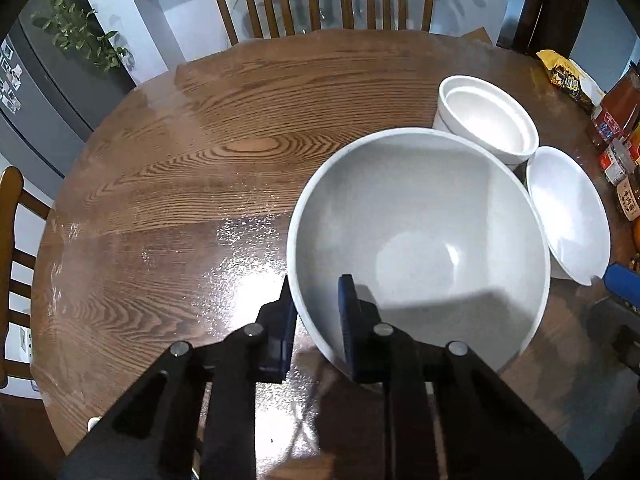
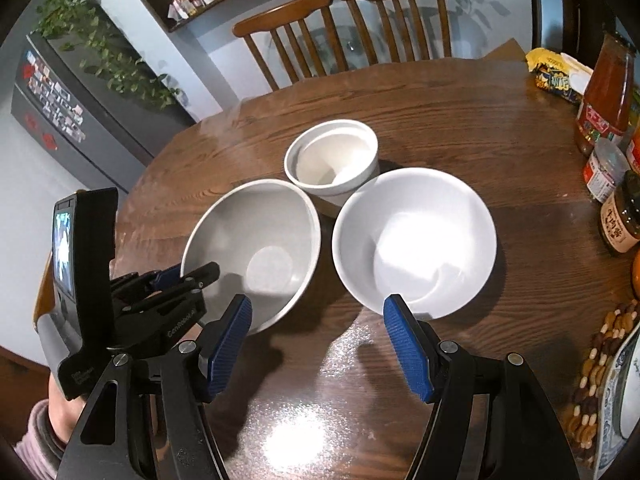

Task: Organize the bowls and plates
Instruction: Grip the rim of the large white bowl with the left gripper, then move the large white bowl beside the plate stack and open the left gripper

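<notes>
A large grey bowl [image 1: 420,240] [image 2: 256,248] sits tilted on the round wooden table [image 1: 200,160]. My left gripper [image 1: 318,296] [image 2: 188,274] is shut on its near rim, one finger outside and one inside. A white bowl [image 2: 414,240] [image 1: 568,216] stands just right of it. Behind both stands a small stack of white bowls [image 2: 332,160] [image 1: 488,120]. My right gripper [image 2: 318,312] is open and empty, a little short of the gap between the grey and white bowls; one blue fingertip [image 1: 622,284] shows in the left wrist view.
Sauce bottles and jars [image 2: 608,92] line the table's right edge, with a yellow snack bag [image 2: 556,72] at the back right and a dish of nuts [image 2: 604,360] at the front right. Wooden chairs [image 2: 348,24] stand behind the table.
</notes>
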`<state>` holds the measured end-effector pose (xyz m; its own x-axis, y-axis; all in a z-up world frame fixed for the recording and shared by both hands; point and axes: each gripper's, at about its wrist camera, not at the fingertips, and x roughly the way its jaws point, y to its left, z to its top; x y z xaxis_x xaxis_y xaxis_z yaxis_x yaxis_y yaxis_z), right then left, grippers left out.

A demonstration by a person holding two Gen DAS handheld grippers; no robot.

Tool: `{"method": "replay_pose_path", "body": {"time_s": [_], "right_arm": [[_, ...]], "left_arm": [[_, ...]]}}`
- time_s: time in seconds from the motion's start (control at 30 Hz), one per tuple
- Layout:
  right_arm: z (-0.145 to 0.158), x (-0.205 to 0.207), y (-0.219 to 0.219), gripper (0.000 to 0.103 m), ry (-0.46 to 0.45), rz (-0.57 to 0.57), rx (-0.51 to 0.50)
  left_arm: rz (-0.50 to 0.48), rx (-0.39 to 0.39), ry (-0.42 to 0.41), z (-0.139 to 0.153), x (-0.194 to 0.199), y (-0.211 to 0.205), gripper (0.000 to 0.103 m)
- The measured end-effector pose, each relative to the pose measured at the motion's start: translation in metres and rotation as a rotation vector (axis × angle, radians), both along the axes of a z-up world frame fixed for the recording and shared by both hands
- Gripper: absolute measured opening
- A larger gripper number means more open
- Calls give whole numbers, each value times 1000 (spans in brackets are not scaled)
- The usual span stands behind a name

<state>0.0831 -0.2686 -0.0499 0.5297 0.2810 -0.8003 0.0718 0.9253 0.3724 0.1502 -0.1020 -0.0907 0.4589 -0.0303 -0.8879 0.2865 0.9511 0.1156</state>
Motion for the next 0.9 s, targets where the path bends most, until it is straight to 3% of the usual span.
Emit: {"method": "replay_pose_path", "body": {"time_s": [0.4,0.57,0.63,0.7,0.8,0.9], "right_arm": [[-12,10,14,70,28,37,-1],[-25,29,35,62,44,54,-66],[-30,34,37,41,51,55,-76],[-35,38,38,28,59,58,-88],[-34,38,40,14,45,72,-85],[-31,33,39,11,35,74,-87]], "left_arm": [[-26,36,2,1,-18,15,19],[-18,24,11,-1,-19,20,19],[-16,19,13,-1,-20,21,19],[-20,17,7,-1,-21,21,18],[-28,12,-2,2,-24,20,17],[-23,2,-2,3,-26,23,17]]}}
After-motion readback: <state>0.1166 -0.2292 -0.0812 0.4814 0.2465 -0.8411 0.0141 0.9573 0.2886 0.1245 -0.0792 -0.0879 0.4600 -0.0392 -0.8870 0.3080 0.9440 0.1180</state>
